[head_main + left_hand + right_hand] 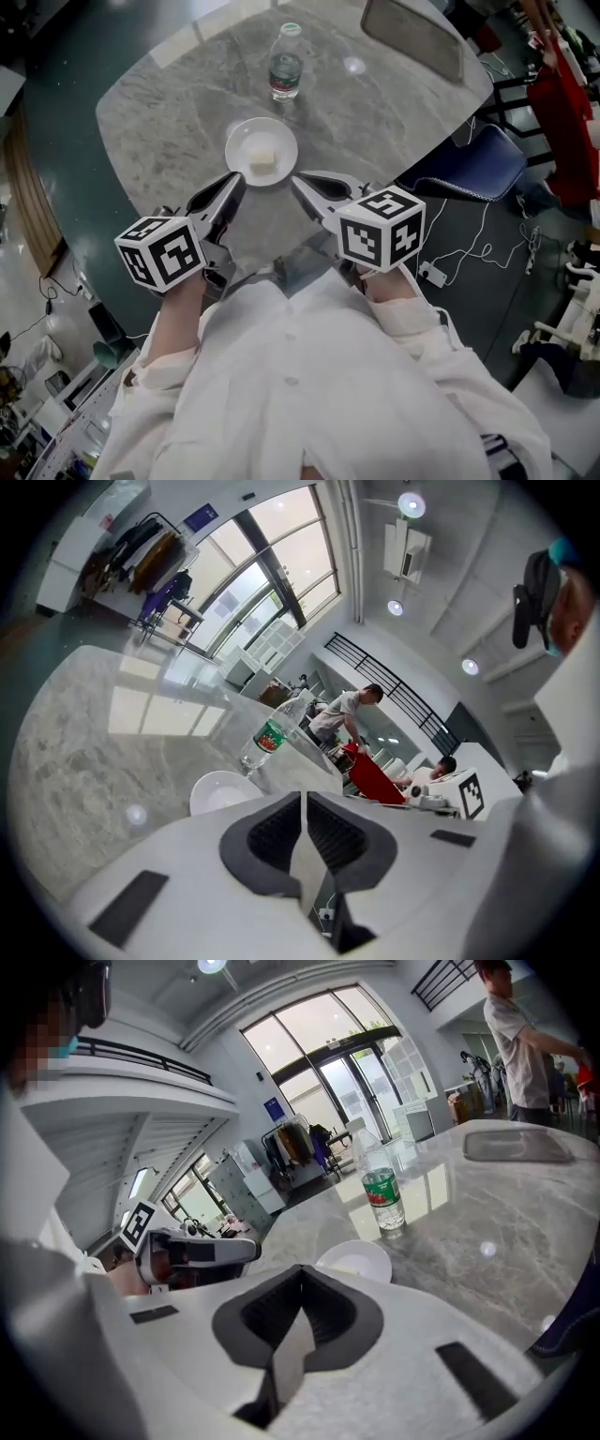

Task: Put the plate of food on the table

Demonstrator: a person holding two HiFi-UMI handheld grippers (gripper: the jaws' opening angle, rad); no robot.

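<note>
A white plate [261,150] with a pale block of food [263,158] rests on the grey marble table [169,103]. My left gripper [236,180] points at the plate's near-left rim, and its jaws are shut with nothing between them. My right gripper [298,181] points at the near-right rim, also shut and empty. In the left gripper view the plate [217,791] lies just past the closed left gripper [303,794], off to the left. The right gripper view shows the plate [356,1260] beyond the closed right gripper [302,1267], with the left gripper [202,1251] at the left.
A water bottle [285,64] with a green cap stands upright just behind the plate. A grey tray [412,36] lies at the table's far right. A blue chair [478,164] and cables sit on the floor to the right. People stand in the background [342,714].
</note>
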